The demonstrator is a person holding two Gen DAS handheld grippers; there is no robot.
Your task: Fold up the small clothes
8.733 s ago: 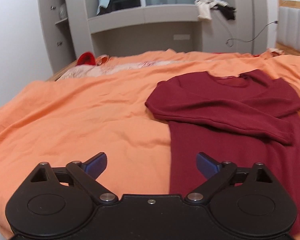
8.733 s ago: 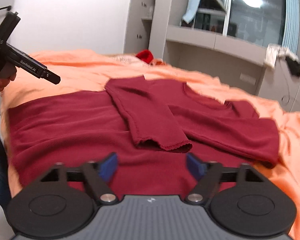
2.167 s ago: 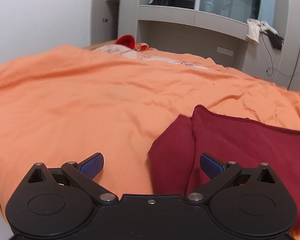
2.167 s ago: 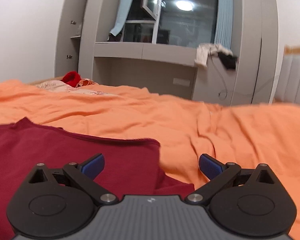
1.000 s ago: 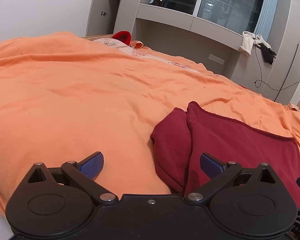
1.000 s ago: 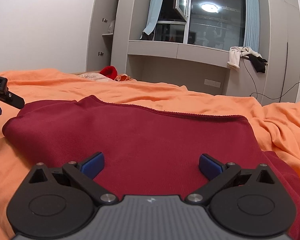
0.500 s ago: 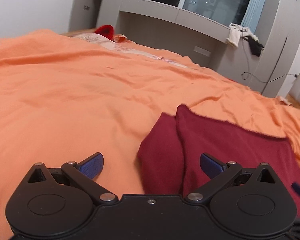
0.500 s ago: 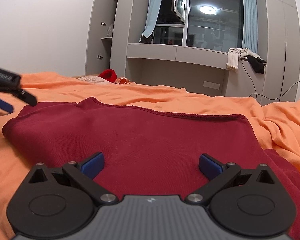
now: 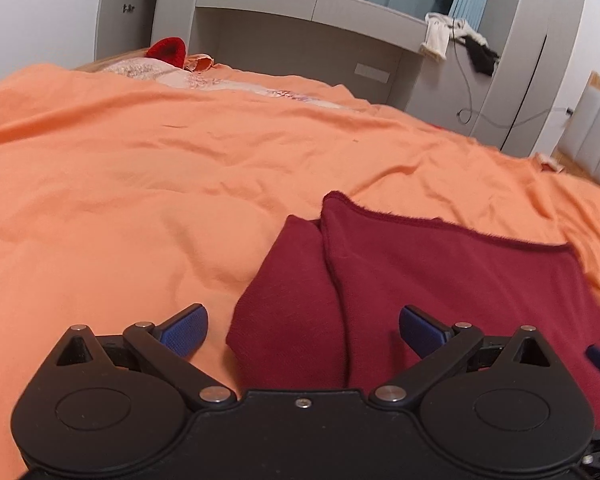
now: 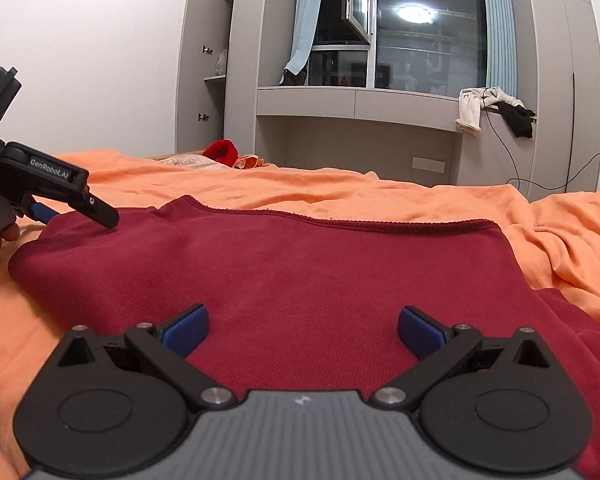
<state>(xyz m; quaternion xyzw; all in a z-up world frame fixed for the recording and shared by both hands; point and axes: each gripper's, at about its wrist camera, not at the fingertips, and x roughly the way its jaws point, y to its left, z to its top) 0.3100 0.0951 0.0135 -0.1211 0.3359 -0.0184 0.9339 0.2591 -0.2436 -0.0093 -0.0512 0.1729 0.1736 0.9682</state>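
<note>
A dark red sweater [image 10: 300,276] lies folded into a rectangle on the orange bedspread [image 10: 340,192]. It also shows in the left wrist view [image 9: 420,276], with its folded left edge between my fingers. My left gripper [image 9: 303,330] is open and empty, just above the sweater's near left corner. My right gripper [image 10: 303,330] is open and empty, low over the sweater's near edge. The left gripper also shows in the right wrist view [image 10: 40,192], held over the sweater's far left corner.
The orange bedspread [image 9: 120,184] spreads wide to the left and behind. A red item [image 9: 166,50] and a patterned pillow [image 9: 140,74] lie at the bed's far end. A grey cabinet with a window [image 10: 380,80] stands behind, with clothes [image 10: 484,108] and a cable on its ledge.
The left gripper has shifted right, so the sweater's left edge now sits between its fingers. The right gripper has barely moved. Both stayed open.
</note>
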